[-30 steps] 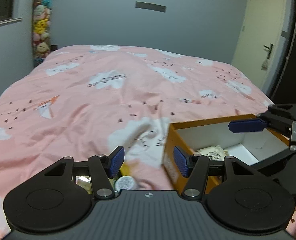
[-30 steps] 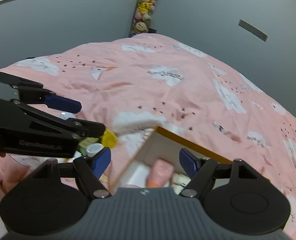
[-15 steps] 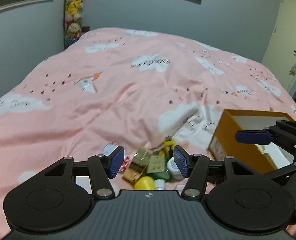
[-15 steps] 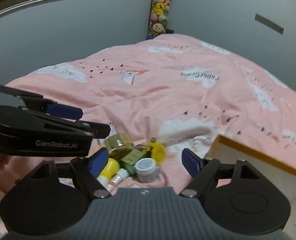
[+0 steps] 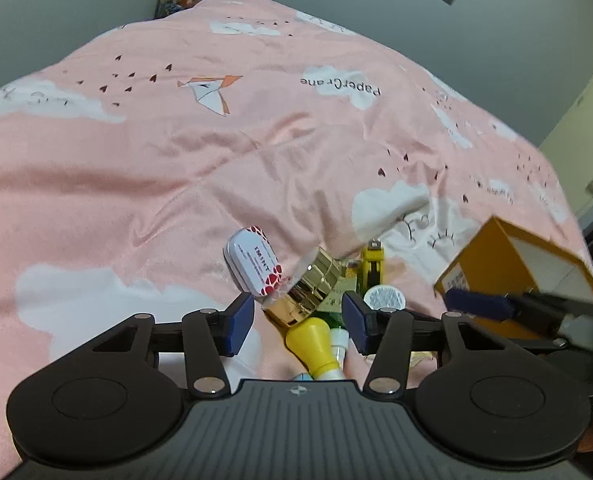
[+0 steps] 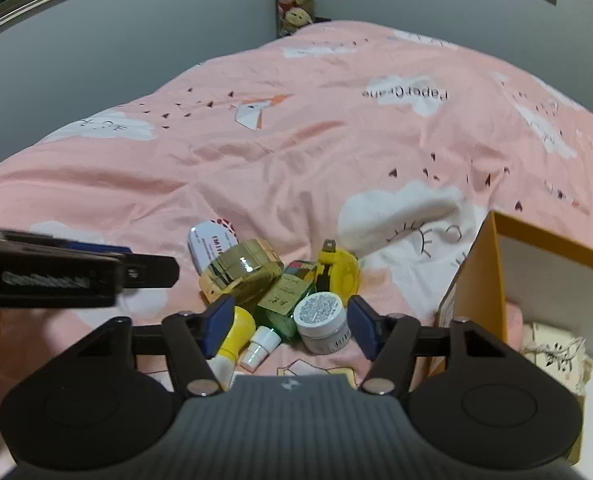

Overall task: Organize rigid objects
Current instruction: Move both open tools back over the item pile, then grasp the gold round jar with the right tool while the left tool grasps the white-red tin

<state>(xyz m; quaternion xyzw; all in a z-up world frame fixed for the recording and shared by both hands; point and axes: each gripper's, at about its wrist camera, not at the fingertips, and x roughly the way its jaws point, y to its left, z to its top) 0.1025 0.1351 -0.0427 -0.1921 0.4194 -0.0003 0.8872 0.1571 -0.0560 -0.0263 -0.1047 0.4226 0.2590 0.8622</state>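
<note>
A pile of small items lies on the pink duvet (image 5: 224,168): a white mint tin (image 5: 254,262), a gold jar (image 5: 312,288), a yellow-capped bottle (image 5: 314,340), a yellow tape measure (image 5: 372,266) and a small silver-lidded jar (image 6: 322,320). My left gripper (image 5: 298,322) hangs just above the pile, its jaws closing, with the gold jar and yellow cap between the pads but not pressed. My right gripper (image 6: 290,322) is also closing, above the yellow-capped bottle (image 6: 236,332), a green bottle (image 6: 280,312) and the silver-lidded jar, gripping none of them.
An open orange box (image 6: 480,280) with white inside stands right of the pile, holding a printed pouch (image 6: 552,354). The left gripper's finger (image 6: 148,270) reaches in from the left beside the gold jar (image 6: 240,272). Grey walls and stacked plush toys (image 6: 296,4) lie beyond the bed.
Both views swung left from the orange box to the pile and dropped closer to it. Both pairs of jaws have narrowed. Nothing was picked up.
</note>
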